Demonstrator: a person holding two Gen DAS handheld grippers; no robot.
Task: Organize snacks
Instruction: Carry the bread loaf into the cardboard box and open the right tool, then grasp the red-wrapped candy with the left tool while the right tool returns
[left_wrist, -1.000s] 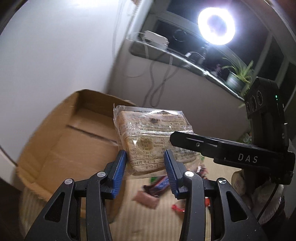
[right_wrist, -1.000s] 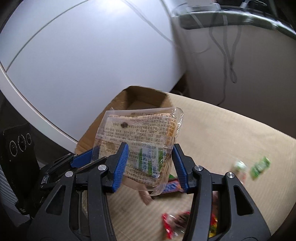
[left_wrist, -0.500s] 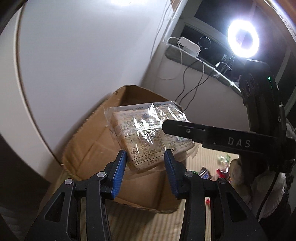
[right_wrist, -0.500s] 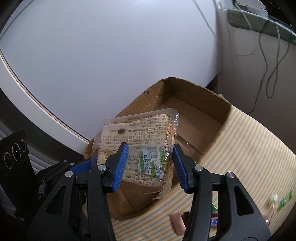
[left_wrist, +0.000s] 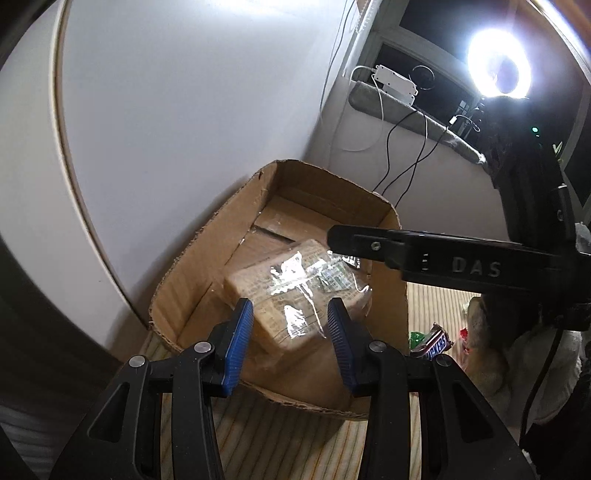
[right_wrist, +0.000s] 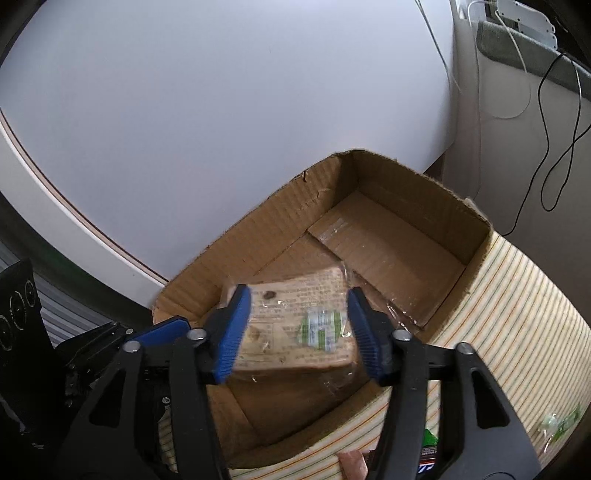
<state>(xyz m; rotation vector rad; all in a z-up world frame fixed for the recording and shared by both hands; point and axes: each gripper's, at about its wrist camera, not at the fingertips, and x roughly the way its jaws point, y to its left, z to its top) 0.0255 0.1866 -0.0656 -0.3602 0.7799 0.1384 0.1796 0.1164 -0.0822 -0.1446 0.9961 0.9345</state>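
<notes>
Right wrist view | right hand-held gripper (right_wrist: 297, 330) just spreading, pads clear of cracker pack (right_wrist: 295, 325) | pack inside cardboard box (right_wrist: 413, 192) | left hand-held gripper (left_wrist: 290, 336) spread around pack, not pinching

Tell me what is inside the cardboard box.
One clear-wrapped pack of crackers is in the cardboard box, between the opening right tongs. The rest of the floor shows only taped flaps. The near corner under the pack is hidden.

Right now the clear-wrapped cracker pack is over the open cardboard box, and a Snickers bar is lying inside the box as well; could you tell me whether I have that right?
Not quite. The cracker pack is over the open cardboard box, but the Snickers bar lies outside it, on the striped mat beside the box's near right corner. The left wrist view shows this.
</notes>
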